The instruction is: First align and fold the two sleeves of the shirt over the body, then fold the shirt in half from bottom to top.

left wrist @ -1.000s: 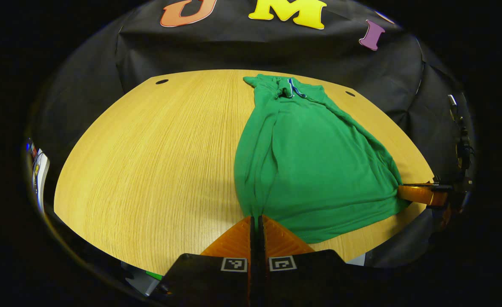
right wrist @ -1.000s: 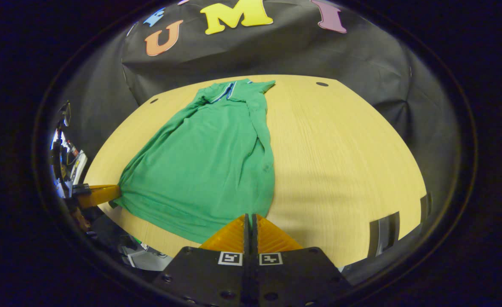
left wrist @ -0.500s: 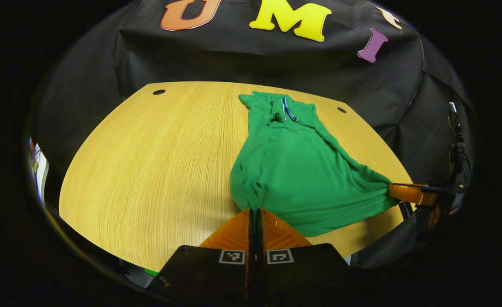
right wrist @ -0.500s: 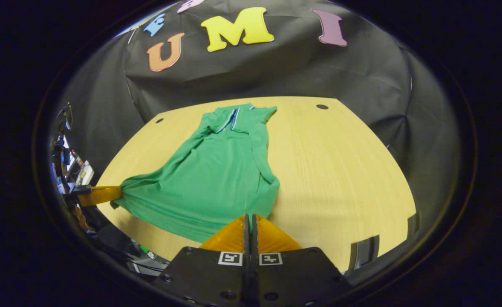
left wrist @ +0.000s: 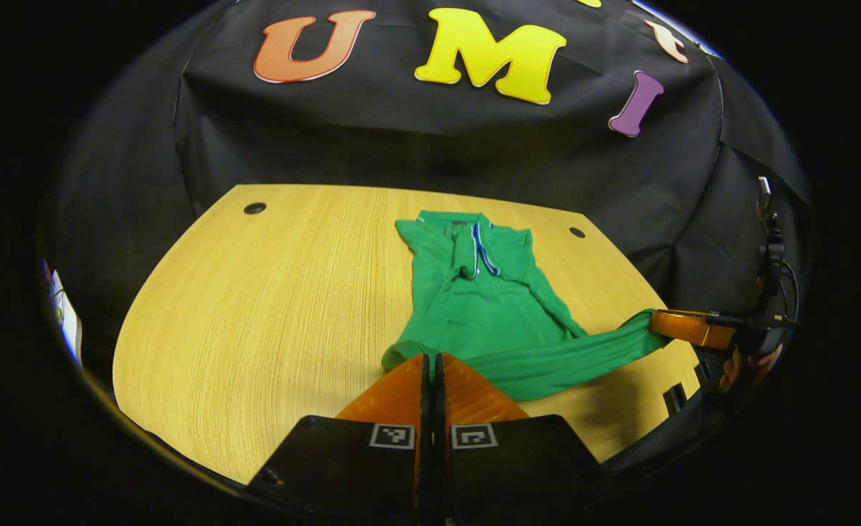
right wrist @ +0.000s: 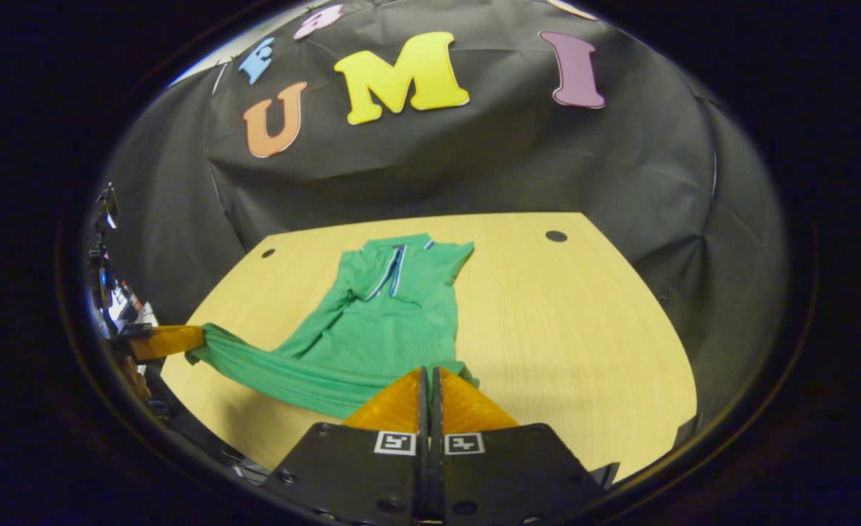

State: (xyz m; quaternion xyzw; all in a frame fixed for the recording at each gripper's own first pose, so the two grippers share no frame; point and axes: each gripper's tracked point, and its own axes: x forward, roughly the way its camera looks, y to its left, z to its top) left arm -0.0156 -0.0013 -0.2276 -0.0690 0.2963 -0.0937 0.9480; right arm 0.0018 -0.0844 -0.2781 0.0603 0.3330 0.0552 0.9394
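Lifting the hem: left gripper (left wrist: 431, 358) and right gripper (right wrist: 428, 371) are each clamped on a bottom corner of the green shirt (left wrist: 485, 292), hem raised and stretched between them, collar end flat on the wooden table (left wrist: 270, 307). Risk, as I judge it: uneven travel would skew the fold, or drag the collar and loosen the folded sleeves. Left gripper view catches fingers of a hand (left wrist: 748, 365) behind the far gripper; right gripper view gives the collar squarer.

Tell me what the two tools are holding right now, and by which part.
Both hold the green shirt by its bottom hem: the left tool at one corner, the right tool at the other.
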